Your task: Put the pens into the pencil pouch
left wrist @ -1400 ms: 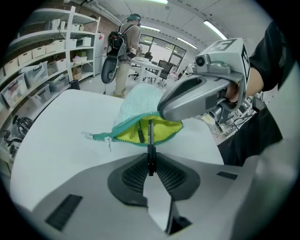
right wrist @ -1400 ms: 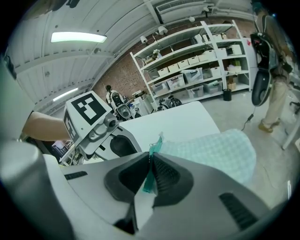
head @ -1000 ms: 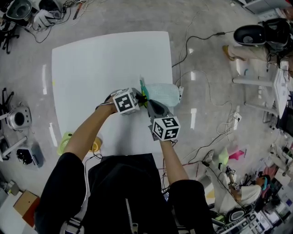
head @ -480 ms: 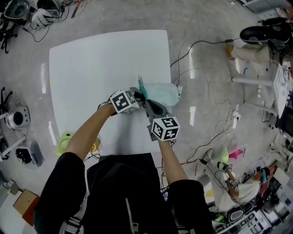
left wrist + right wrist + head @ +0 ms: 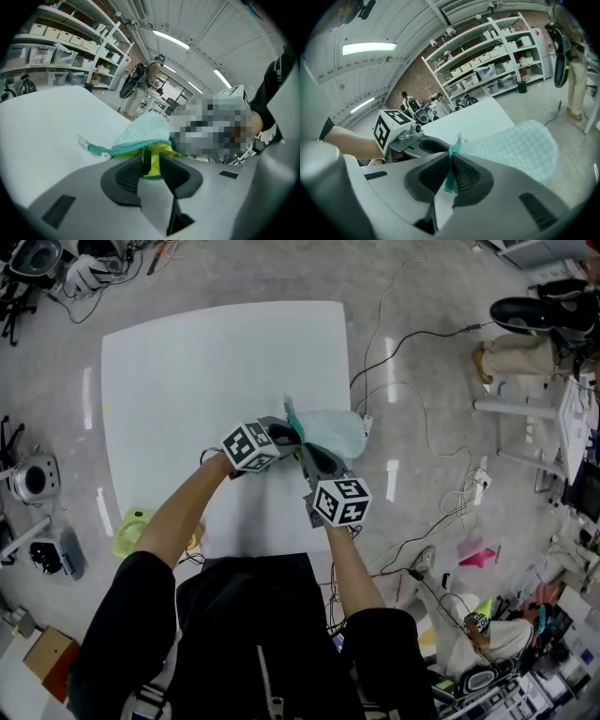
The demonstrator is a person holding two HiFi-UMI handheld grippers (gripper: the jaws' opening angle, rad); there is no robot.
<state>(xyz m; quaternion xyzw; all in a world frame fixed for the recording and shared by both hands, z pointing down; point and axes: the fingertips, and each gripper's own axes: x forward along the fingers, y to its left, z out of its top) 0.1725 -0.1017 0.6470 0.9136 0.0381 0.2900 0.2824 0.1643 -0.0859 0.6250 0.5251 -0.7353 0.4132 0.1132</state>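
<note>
two claws at the pouch (image 5: 333, 432), mid-frame on the tabletop's (image 5: 187, 371) right edge. right claw (image 5: 451, 171) pinches its zipper edge (image 5: 454, 147); left claw (image 5: 151, 161) just spread, yellow lining (image 5: 157, 151) between its jaws, probably letting go. no pens visible.

Left tongs (image 5: 150, 161) just opening; yellow-green pen (image 5: 153, 170) between jaws, tip in unzipped mint pouch (image 5: 143, 131).

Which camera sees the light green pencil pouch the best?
The right gripper view: the pencil pouch looks big, its checked fabric clear, its teal edge pinched in the right gripper. The left gripper view shows mostly its zipper mouth and yellow lining. The head view shows it small at the table edge, partly covered.
</note>
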